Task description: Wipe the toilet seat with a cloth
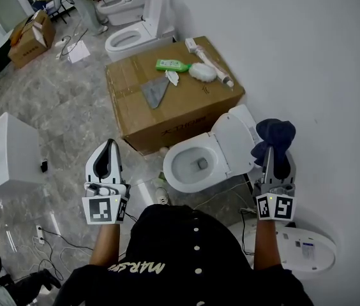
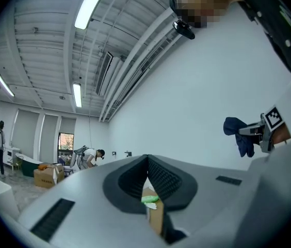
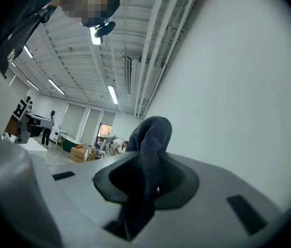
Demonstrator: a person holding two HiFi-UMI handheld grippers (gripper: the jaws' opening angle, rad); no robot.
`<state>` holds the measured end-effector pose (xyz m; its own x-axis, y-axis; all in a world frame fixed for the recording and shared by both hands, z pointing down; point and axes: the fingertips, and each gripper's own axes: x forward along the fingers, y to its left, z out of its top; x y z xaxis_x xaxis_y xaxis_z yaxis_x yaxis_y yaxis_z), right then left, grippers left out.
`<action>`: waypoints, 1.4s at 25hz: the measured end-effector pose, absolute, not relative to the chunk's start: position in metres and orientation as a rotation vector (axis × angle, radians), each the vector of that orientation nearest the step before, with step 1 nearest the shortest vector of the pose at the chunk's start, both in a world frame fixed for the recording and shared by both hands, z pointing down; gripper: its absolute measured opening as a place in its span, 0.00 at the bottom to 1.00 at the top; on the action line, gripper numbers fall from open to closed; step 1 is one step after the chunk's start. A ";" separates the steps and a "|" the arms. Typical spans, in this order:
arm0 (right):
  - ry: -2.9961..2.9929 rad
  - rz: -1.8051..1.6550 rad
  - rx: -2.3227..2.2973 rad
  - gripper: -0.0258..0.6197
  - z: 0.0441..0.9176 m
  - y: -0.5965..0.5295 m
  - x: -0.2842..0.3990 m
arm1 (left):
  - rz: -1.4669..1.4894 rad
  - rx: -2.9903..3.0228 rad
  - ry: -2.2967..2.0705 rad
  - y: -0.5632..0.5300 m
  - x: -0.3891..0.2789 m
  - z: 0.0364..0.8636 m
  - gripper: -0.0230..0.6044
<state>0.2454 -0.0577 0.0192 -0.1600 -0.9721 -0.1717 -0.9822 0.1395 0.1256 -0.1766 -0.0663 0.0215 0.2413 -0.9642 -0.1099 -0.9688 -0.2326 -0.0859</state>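
Note:
The white toilet (image 1: 179, 182) stands below me with its seat and lid (image 1: 237, 139) tipped up toward the wall. My right gripper (image 1: 272, 150) is just right of the lid, shut on a dark blue cloth (image 1: 274, 134) that bunches above its tips. In the right gripper view the cloth (image 3: 153, 138) hangs between the closed jaws of that gripper (image 3: 148, 165). My left gripper (image 1: 110, 145) is held left of the bowl, shut and holding nothing. The left gripper (image 2: 147, 161) looks across at the cloth (image 2: 240, 133).
A cardboard box (image 1: 186, 110) behind the toilet carries a green bottle (image 1: 170, 64), a grey rag (image 1: 154, 91) and a white brush (image 1: 200, 72). A second toilet (image 1: 129, 40) stands beyond. A white cabinet (image 1: 7, 152) is at left, cables lie on the floor, the wall is at right.

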 end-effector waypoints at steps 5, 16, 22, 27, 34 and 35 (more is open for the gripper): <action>2.331 0.298 -2.010 0.16 0.026 -0.060 0.248 | 0.024 -2.337 1.877 -0.067 -0.191 0.030 0.05; 2.336 0.255 -1.991 0.16 0.031 -0.062 0.244 | 0.016 -2.332 1.864 -0.067 -0.187 0.026 0.05; 2.345 0.259 -1.986 0.16 0.030 -0.064 0.241 | 0.000 -2.327 1.851 -0.068 -0.187 0.026 0.05; 2.356 0.272 -1.983 0.16 0.030 -0.065 0.239 | 0.009 -2.333 1.865 -0.068 -0.185 0.025 0.05; 2.367 0.279 -1.981 0.16 0.031 -0.067 0.236 | 0.010 -2.336 1.857 -0.069 -0.184 0.026 0.05; 2.368 0.279 -1.980 0.16 0.031 -0.067 0.236 | 0.009 -2.336 1.856 -0.069 -0.184 0.027 0.05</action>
<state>0.2359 -0.0669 0.0305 -0.1833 -0.9719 -0.1477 -0.9796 0.1679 0.1104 -0.1845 -0.0688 0.0266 0.2311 -0.9675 -0.1023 -0.9685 -0.2187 -0.1195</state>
